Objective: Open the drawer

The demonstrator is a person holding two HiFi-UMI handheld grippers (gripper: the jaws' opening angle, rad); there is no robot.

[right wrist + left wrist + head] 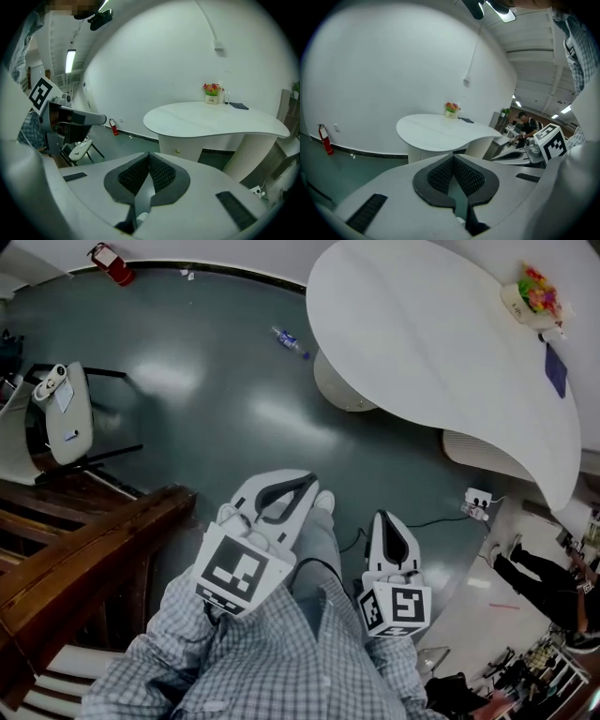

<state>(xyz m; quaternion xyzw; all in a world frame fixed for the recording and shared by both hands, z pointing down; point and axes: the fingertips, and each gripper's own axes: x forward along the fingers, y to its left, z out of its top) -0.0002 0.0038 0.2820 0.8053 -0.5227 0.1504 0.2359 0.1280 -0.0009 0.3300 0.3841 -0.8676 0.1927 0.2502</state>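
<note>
Head view looks steeply down; both gripper views face the same far white table (211, 119).

No readable text or numbers, only square markers on left cube (234, 570), right cube (396, 607)

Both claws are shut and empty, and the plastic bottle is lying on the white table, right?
Not quite: the head view shows the plastic bottle lying on the floor beside the white table, not on it. The left claw and right claw are indeed shut and empty.
</note>
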